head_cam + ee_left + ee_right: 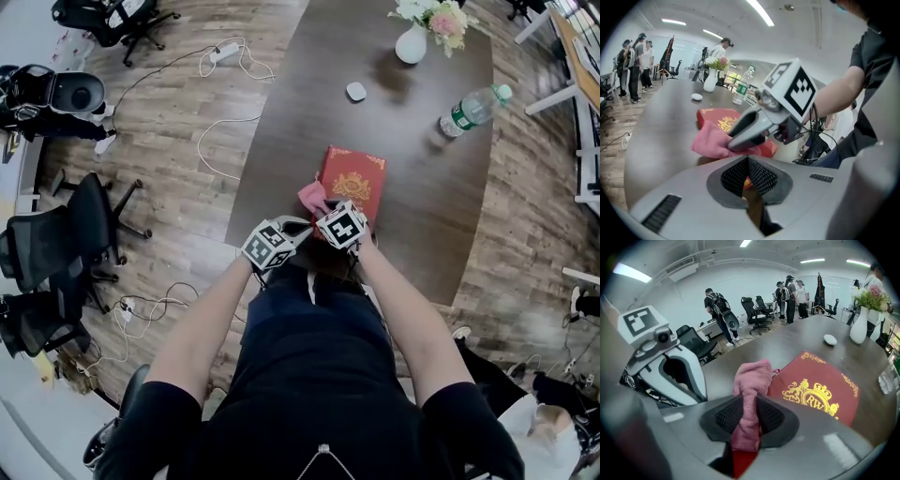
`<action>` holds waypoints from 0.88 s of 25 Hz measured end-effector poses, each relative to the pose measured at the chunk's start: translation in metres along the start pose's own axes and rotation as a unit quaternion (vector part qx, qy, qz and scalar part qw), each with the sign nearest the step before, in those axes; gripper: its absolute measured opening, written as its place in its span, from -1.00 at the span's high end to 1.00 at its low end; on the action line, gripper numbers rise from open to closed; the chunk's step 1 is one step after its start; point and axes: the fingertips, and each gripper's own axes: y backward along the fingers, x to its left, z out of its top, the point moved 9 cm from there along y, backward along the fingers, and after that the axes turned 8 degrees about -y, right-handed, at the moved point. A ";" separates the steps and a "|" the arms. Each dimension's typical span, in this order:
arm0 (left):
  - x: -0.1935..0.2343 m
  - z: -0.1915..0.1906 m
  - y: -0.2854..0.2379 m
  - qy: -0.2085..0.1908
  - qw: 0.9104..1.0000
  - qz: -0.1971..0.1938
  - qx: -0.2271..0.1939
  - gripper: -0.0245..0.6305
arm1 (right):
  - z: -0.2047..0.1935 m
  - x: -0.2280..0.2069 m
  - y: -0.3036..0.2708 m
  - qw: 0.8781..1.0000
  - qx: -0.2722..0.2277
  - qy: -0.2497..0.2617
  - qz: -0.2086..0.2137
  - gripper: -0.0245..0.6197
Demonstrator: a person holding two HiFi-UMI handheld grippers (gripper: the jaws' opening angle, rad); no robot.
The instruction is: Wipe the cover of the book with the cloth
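Observation:
A red book (356, 178) with gold ornament lies flat near the front edge of the dark table (422, 225). My right gripper (749, 401) is shut on a pink cloth (752, 376), whose free end rests at the left edge of the book (815, 390). In the left gripper view the right gripper (736, 139) presses the cloth (710, 140) onto the cover (717, 117). My left gripper (747, 164) is shut and sits close beside it, by the book's near corner. A red and gold sliver shows through its gap; I cannot tell whether it touches. Both marker cubes (270, 246) sit together.
A white vase of flowers (411, 42), a small white object (355, 91) and a lying water bottle (473, 110) are on the far half of the table. Office chairs (66, 244) and cables (220, 122) are on the floor at left. People (719, 310) stand far behind.

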 end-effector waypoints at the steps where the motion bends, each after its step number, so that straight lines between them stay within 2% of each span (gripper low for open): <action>1: 0.009 0.003 0.008 0.001 1.000 0.007 -0.011 0.94 | -0.001 0.001 0.000 1.000 0.001 -0.004 -0.001 0.62; 4: 0.043 0.017 0.023 -0.005 0.999 0.033 -0.023 0.94 | -0.002 0.005 0.001 1.000 -0.001 -0.011 -0.012 0.62; 7: 0.068 0.039 0.022 -0.022 0.999 0.038 -0.019 0.94 | -0.001 0.012 0.000 1.000 -0.002 -0.017 -0.012 0.62; 13: 0.091 0.075 -0.011 -0.054 0.998 -0.001 0.012 0.94 | -0.009 0.023 0.000 1.000 0.009 -0.024 -0.010 0.62; 22: 0.092 0.075 -0.058 -0.076 0.992 -0.064 0.074 0.94 | -0.029 0.039 0.001 1.000 0.020 -0.021 -0.004 0.62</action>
